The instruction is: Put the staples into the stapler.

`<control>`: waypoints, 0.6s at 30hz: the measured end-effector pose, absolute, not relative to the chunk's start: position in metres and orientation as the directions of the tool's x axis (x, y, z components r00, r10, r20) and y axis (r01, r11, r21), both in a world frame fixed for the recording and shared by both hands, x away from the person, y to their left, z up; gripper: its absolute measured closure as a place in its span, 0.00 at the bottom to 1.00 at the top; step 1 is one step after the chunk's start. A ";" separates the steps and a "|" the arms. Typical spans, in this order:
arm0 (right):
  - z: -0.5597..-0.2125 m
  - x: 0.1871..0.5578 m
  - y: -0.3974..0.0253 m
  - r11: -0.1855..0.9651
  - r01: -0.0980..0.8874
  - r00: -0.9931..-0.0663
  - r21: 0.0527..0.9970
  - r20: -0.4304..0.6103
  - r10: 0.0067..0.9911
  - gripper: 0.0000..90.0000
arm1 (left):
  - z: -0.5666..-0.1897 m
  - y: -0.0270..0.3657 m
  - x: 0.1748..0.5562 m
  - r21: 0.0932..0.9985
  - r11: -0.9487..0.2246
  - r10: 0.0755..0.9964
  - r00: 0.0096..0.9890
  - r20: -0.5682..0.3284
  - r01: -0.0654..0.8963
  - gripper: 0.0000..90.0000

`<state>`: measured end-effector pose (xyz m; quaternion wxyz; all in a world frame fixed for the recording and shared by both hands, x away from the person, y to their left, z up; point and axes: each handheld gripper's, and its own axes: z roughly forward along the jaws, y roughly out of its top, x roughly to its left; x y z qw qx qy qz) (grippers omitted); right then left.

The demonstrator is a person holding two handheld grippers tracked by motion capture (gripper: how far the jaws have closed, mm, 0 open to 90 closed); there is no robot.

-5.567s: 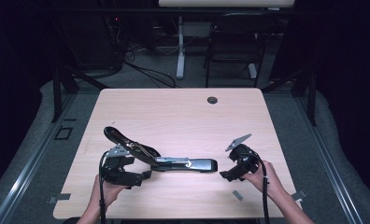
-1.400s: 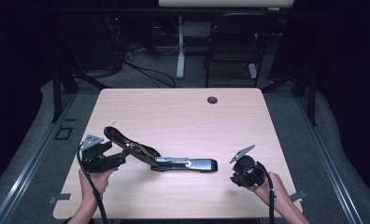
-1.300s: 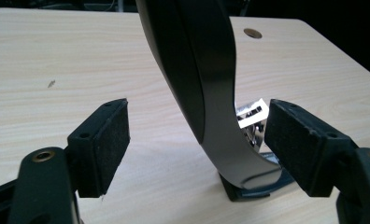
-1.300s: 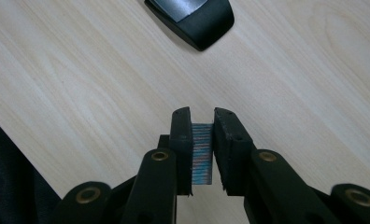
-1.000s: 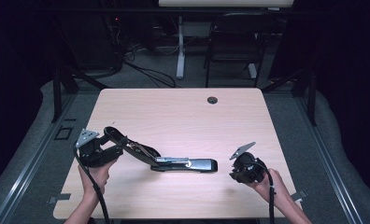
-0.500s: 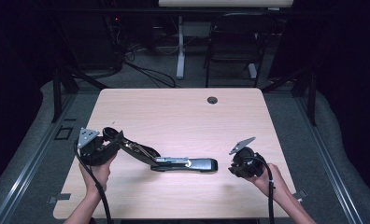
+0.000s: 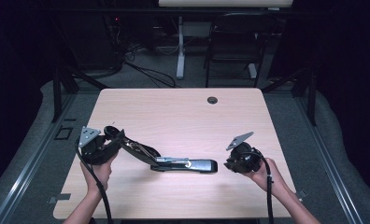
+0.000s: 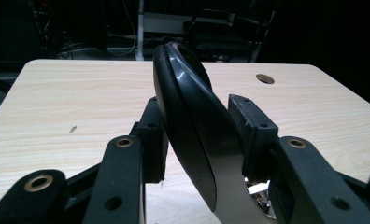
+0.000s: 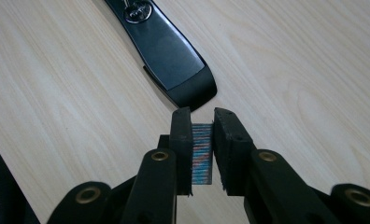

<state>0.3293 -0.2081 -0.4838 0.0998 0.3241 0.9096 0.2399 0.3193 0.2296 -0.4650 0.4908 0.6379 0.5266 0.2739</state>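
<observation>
A large black stapler is seen lying open on the desk, near its front edge, with the base flat and the top arm raised toward the left edge. The rounded end of that arm is clamped between the jaws of the left hand-held gripper. A strip of staples is held pinched in the right hand-held gripper, just beside the stapler's base end, toward the desk's right edge. A round grommet hole is set near the far edge.
</observation>
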 end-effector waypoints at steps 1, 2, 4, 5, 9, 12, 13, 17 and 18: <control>-0.484 0.330 -0.207 0.673 0.540 -0.771 0.505 -0.025 0.637 0.87 | -0.465 0.230 0.319 0.914 0.035 0.941 0.295 -0.166 0.404 0.67; -0.483 0.332 -0.207 0.680 0.536 -0.777 0.501 -0.024 0.630 0.87 | -0.465 0.230 0.320 0.914 0.035 0.941 0.295 -0.167 0.405 0.67; -0.483 0.334 -0.206 0.682 0.531 -0.781 0.503 -0.023 0.624 0.87 | -0.465 0.230 0.320 0.913 0.033 0.941 0.295 -0.165 0.406 0.67; -0.484 0.334 -0.206 0.679 0.533 -0.780 0.505 -0.017 0.626 0.87 | -0.465 0.230 0.320 0.913 0.032 0.941 0.296 -0.165 0.406 0.67; -0.482 0.337 -0.204 0.684 0.525 -0.785 0.507 -0.022 0.619 0.87 | -0.465 0.229 0.320 0.914 0.030 0.940 0.299 -0.163 0.404 0.67; -0.480 0.339 -0.203 0.689 0.517 -0.790 0.507 -0.027 0.612 0.87 | -0.464 0.229 0.320 0.914 0.030 0.941 0.296 -0.163 0.405 0.67; -0.480 0.340 -0.202 0.682 0.523 -0.787 0.511 -0.017 0.617 0.87 | -0.464 0.229 0.320 0.914 0.030 0.941 0.296 -0.163 0.405 0.67; -0.478 0.342 -0.199 0.690 0.510 -0.796 0.514 -0.023 0.605 0.87 | -0.464 0.229 0.320 0.914 0.030 0.941 0.297 -0.163 0.404 0.67; -0.478 0.343 -0.198 0.693 0.502 -0.799 0.518 -0.030 0.601 0.87 | -0.464 0.229 0.320 0.915 0.032 0.940 0.299 -0.165 0.403 0.67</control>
